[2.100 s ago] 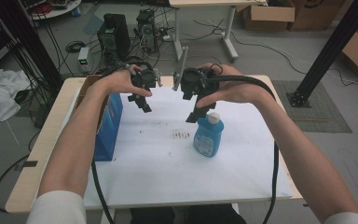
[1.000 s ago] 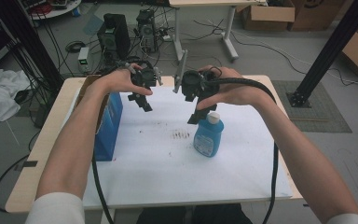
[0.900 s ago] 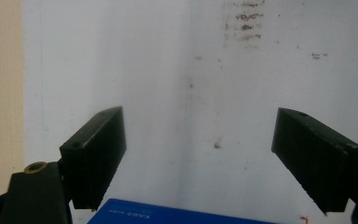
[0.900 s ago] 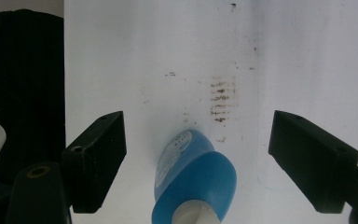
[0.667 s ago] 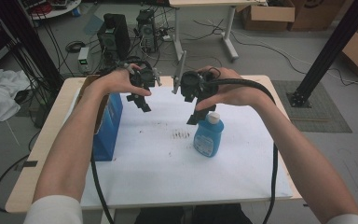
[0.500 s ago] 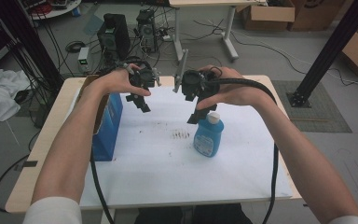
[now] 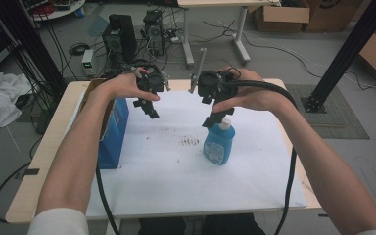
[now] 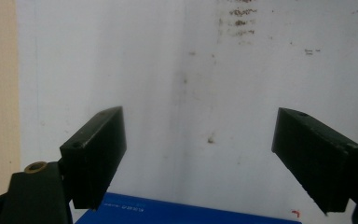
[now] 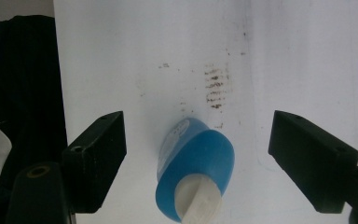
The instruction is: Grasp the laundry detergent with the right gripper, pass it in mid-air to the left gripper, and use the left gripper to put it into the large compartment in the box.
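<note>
Blue bottle (image 9: 196, 165) — one, upright, below spread right gripper (image 9: 196, 163); left gripper (image 8: 200, 158) spread — one blue box (image 7: 113, 132).

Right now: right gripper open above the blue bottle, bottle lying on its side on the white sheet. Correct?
Not quite. The blue bottle stands upright, white cap on top, as the high view shows. The rest holds: the right gripper hangs open above it, jaws wide on either side and apart from it, on the white sheet.
</note>
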A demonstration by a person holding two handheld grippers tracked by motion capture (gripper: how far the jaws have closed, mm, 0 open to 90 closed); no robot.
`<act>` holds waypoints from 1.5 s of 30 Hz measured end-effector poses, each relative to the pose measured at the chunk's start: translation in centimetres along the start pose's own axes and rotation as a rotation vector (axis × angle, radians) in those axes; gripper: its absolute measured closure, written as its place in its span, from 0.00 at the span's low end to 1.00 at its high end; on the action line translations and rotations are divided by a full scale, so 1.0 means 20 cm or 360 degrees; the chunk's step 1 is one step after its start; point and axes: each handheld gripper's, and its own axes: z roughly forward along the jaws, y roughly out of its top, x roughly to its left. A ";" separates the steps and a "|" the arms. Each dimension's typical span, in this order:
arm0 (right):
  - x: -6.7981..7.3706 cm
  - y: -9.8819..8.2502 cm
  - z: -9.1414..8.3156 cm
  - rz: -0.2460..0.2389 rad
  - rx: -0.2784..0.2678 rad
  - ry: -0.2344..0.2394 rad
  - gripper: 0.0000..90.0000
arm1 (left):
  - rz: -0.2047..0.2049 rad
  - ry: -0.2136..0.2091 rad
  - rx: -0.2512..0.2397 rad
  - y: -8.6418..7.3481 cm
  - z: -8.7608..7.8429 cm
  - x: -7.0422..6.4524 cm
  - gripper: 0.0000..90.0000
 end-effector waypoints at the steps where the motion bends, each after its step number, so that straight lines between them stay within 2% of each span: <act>1: 0.00 -0.01 -0.01 0.0023 0.0001 -0.0007 0.21 | 0.0004 0.0003 0.0001 0.00 0.00 0.00 0.20; 5: -0.01 -0.05 -0.04 0.0121 0.0003 -0.0040 0.21 | 0.0005 0.0001 0.0001 0.00 0.00 -0.01 0.20; 9: -0.01 -0.08 -0.05 0.0157 -0.0002 -0.0044 0.21 | -0.0003 -0.0001 0.0002 -0.01 0.01 -0.01 0.20; 11: 0.00 -0.10 -0.04 0.0205 0.0045 -0.0056 0.21 | -0.0010 0.0001 -0.0005 -0.03 0.01 -0.01 0.20; 16: 0.00 -0.14 -0.04 0.0271 0.0068 -0.0063 0.21 | -0.0024 -0.0001 -0.0006 -0.05 0.01 -0.02 0.20; 17: 0.00 -0.16 -0.03 0.0315 0.0081 -0.0069 0.21 | -0.0029 0.0000 -0.0006 -0.05 0.01 -0.02 0.20; 18: 0.00 -0.16 -0.03 0.0315 0.0081 -0.0069 0.21 | -0.0027 -0.0002 0.0000 -0.06 0.01 -0.02 0.20; 20: 0.00 -0.19 -0.02 0.0369 0.0105 -0.0079 0.21 | -0.0028 0.0001 -0.0003 -0.06 0.01 -0.02 0.20; 24: 0.01 -0.23 -0.02 0.0428 0.0130 -0.0080 0.21 | -0.0034 0.0000 -0.0006 -0.07 0.02 -0.01 0.20; 29: 0.03 -0.27 -0.01 0.0467 0.0147 -0.0078 0.21 | -0.0029 -0.0004 -0.0003 -0.06 0.02 -0.01 0.20; 35: 0.04 -0.33 0.01 0.0516 0.0121 -0.0091 0.21 | -0.0024 -0.0003 -0.0007 -0.04 0.03 -0.02 0.20; 45: 0.06 -0.42 0.09 0.0616 0.0110 -0.0073 0.21 | -0.0020 -0.0005 0.0009 -0.03 0.04 -0.02 0.20</act>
